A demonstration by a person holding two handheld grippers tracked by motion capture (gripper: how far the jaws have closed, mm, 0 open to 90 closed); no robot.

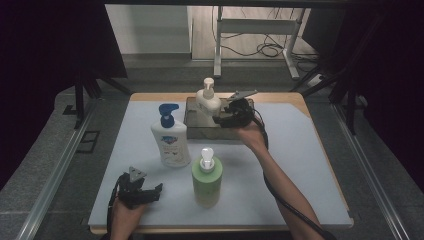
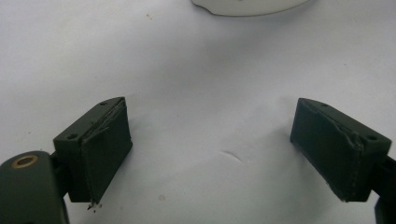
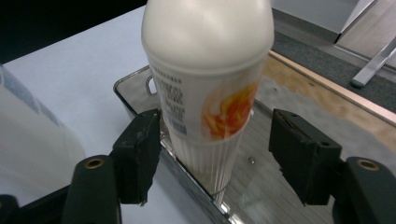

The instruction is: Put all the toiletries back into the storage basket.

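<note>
The right gripper stands open around the cream bottle, its 2 pads clear of it, the bottle upright in the metal tray, while the left gripper rests open on the mat.

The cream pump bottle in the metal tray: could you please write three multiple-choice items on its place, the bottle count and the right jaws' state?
1. Where does the cream pump bottle with the orange print stand?
A. in the rectangular metal tray
B. on the floor
C. on the green bottle

2. How many pump bottles are on the table?
A. one
B. three
C. five

3. How do the right gripper's jaws stand?
A. clamped on the tray's rim
B. apart, either side of the cream bottle, the right one clear of it
C. shut on nothing

A: the right gripper view shows its base inside the tray. B: cream, white with blue pump, and green. B: a gap shows beside the bottle.
</note>
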